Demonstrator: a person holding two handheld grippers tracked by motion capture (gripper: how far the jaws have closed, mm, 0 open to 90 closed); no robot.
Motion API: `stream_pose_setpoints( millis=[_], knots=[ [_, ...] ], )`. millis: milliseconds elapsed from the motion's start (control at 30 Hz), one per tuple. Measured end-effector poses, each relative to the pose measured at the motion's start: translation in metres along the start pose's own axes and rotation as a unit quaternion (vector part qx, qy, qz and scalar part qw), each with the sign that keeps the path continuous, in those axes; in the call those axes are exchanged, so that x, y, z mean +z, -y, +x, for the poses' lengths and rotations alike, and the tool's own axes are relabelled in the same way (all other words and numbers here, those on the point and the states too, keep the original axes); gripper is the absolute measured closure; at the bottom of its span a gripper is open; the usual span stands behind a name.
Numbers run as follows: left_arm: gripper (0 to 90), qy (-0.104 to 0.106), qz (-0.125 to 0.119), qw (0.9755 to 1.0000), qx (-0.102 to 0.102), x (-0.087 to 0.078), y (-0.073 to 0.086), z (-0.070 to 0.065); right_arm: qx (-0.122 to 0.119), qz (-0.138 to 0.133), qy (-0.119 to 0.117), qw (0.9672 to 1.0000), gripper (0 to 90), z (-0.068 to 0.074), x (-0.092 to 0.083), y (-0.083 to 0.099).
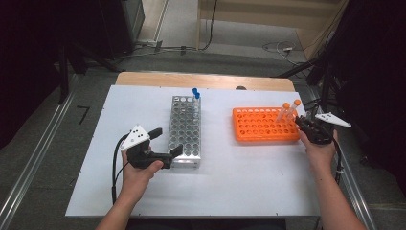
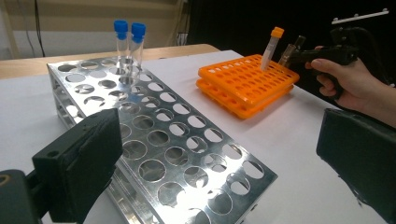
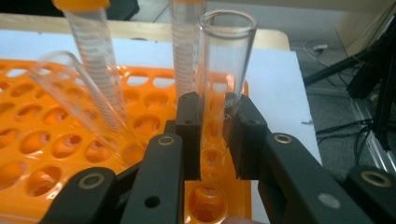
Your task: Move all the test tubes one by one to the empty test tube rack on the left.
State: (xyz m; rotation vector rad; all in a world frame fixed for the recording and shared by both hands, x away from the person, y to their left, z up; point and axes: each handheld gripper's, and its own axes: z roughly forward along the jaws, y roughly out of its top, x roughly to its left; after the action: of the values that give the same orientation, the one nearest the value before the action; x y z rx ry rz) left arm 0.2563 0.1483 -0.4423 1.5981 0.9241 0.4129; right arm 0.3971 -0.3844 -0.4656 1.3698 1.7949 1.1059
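Left gripper [image 1: 165, 143] is held at about 7 o'clock on the white table [image 1: 249, 182], jaws spread wide and nothing gripped; in the left gripper view the two black pads [image 2: 79, 170] are seen far apart, with the near end of the metal rack [image 2: 159, 140] framed between them. In the high view one jaw tip is seen just beside, possibly touching, the rack's near left corner; contact cannot be confirmed. Metal rack [image 1: 186, 132] is laid lengthwise near table centre, with two blue-capped tubes [image 1: 196, 94] standing at its far end, toward 12 o'clock. Right gripper [image 1: 302, 123] is held at about 3 o'clock, at the right end of the orange rack [image 1: 263, 125]. Its jaws are closed narrowly on an uncapped clear tube [image 3: 223, 70], gripped upright at its lower part; pads [image 3: 189, 135] are pressed against both sides of the glass, directly above the rack's holes. Whether the tube bottom is seated in a hole cannot be told. A second uncapped clear tube [image 3: 79, 98] is seen leaning in the rack at 9 o'clock of the jaws. Two orange-capped tubes [image 1: 290, 109] are stood in the rack just behind the gripped tube, tilted slightly. The orange rack's remaining holes are seen unfilled.
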Motion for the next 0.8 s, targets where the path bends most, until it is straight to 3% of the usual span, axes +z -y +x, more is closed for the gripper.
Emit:
stream_pose_setpoints(
  millis=[233, 467, 633, 800],
  knots=[
    [0.2, 0.000, -0.001, 1.0000, 0.001, -0.001, -0.001, -0.001, 0.010, -0.028, -0.013, 0.9995, 73.8, 0.002, -0.026, -0.006],
    [0.2, 0.004, -0.002, 1.0000, 0.004, 0.001, -0.002, -0.005, 0.001, -0.018, -0.040, 0.9990, 73.7, 0.011, -0.049, 0.003],
    [0.2, 0.006, 0.002, 0.9999, 0.010, 0.003, -0.001, -0.008, 0.008, -0.023, -0.058, 0.9980, 73.7, 0.019, -0.065, 0.014],
    [0.2, 0.010, 0.002, 0.9998, 0.015, 0.005, -0.001, -0.012, -0.008, -0.016, -0.077, 0.9969, 73.7, 0.034, -0.078, 0.018]
  ],
)
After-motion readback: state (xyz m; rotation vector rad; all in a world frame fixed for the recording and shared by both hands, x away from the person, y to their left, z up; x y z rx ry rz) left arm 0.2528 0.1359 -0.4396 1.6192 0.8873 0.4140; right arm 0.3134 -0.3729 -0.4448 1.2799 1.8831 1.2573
